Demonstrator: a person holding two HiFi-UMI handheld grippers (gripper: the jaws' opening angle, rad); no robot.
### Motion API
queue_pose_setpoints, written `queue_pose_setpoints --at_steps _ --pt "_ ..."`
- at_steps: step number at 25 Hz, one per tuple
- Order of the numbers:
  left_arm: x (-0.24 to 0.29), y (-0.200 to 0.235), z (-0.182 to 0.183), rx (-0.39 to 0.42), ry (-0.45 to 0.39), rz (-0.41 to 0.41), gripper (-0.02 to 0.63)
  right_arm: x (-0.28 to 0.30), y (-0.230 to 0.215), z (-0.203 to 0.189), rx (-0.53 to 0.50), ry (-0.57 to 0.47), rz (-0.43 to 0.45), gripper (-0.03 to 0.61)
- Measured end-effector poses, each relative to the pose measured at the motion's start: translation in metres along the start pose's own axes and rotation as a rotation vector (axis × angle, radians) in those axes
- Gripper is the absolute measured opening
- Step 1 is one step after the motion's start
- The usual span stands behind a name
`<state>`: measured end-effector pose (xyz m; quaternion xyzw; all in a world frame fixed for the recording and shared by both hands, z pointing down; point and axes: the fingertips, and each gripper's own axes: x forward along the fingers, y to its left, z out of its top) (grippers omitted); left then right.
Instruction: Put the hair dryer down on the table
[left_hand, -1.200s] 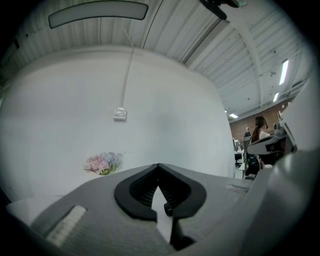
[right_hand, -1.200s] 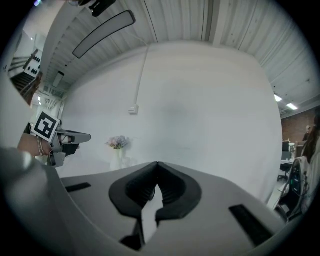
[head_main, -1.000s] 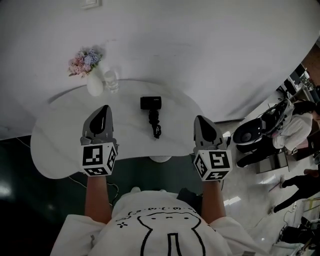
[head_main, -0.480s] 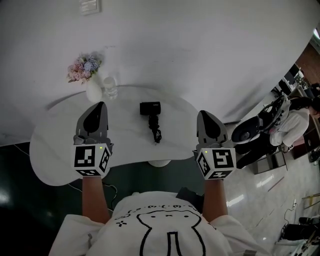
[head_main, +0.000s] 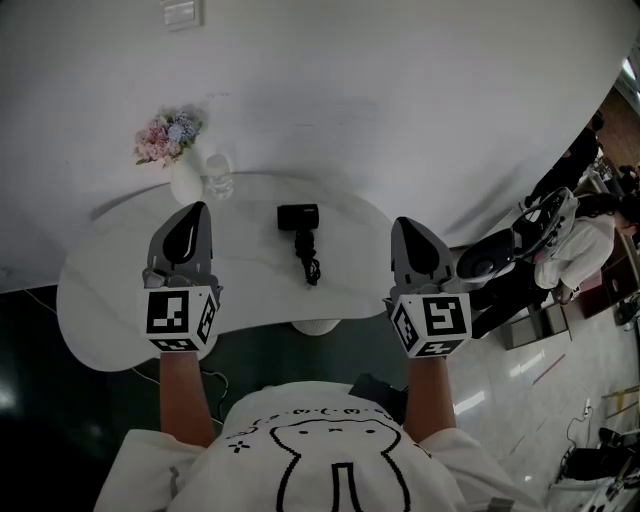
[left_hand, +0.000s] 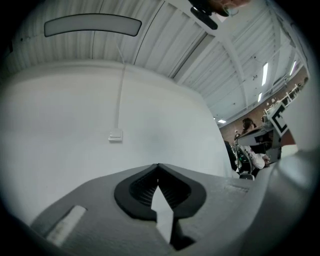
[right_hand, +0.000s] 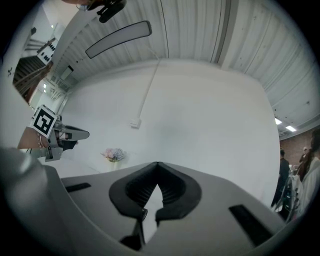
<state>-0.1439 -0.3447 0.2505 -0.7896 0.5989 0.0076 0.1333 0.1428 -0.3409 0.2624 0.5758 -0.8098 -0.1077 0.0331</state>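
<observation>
Hair dryer (head_main: 300, 214) is lying flat on the white table (head_main: 100, 300), around the middle and nearer the wall side, w/ its black cord (head_main: 310, 262) bunching up just in front of it, toward the person. Neither gripper is touching it.

L gripper (head_main: 196, 210) is hovering over the table's left part, well apart from the dryer. In the left gripper view its jaws are pressing tip to tip w/ nothing btwn them. R gripper (head_main: 403, 224) is hovering by the table's right end, also well apart from the dryer. The right gripper view is showing its jaws meeting at the tips, empty.

Both grippers are pointing toward the white wall. Vase of flowers (head_main: 172, 140) and a clear glass (head_main: 220, 178) are standing side by side at the table's far left rim. Wall switch (left_hand: 115, 135) is showing beyond the L jaws.
</observation>
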Motion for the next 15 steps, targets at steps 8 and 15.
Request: queue_pose_setpoints --at_steps 8,15 --pt "-0.004 -0.003 0.003 0.0 -0.003 -0.01 0.018 -0.006 0.0 0.004 -0.007 -0.003 0.0 0.0" --pt "-0.008 -0.007 0.005 -0.021 -0.016 -0.016 0.017 -0.012 0.002 0.005 -0.012 -0.003 0.0 0.0"
